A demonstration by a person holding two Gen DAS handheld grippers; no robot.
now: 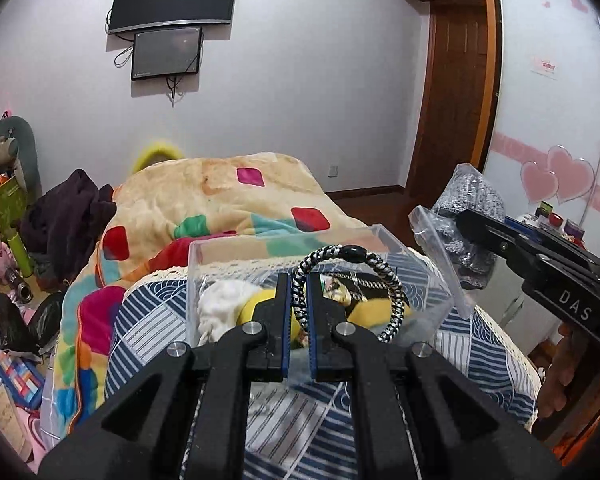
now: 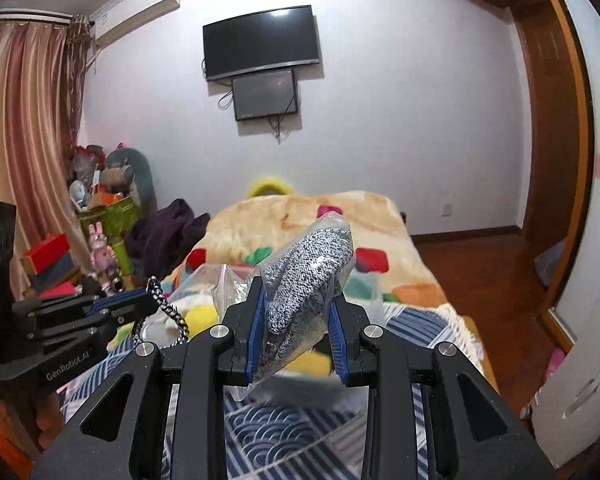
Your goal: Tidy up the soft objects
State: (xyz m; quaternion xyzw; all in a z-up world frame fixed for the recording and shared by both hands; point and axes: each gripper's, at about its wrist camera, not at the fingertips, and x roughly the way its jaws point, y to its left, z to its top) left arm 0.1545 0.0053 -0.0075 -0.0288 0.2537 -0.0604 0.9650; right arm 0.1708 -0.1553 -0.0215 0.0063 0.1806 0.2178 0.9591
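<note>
The left gripper [image 1: 299, 300] pinches a black-and-white braided cord loop [image 1: 392, 292] between its blue-lined fingers, jaws pressed together on the braid. The loop, joined by a black bead at the top, stands upright over a clear plastic box [image 1: 204, 252]. The box sits on a bed covered by a blue-and-white patterned sheet [image 1: 488, 356] and holds a white fluffy item [image 1: 220, 304] and a yellow soft toy [image 1: 370, 308].

The right gripper [image 2: 298, 312] clamps a clear zip bag with grey knitted fabric inside [image 2: 312, 276], its jaws closed partway on the bag's lower half. The bag tilts up and to the right, above the near edge of the box. In the left wrist view this gripper enters from the right, with "DAS" in white letters on its body. In the right wrist view the left gripper's side reads "GenRobot.AI".

Behind the box lies a cream blanket with coloured patches [image 1: 220, 188]. Two dark screens [image 2: 260, 40] hang on the far wall.
</note>
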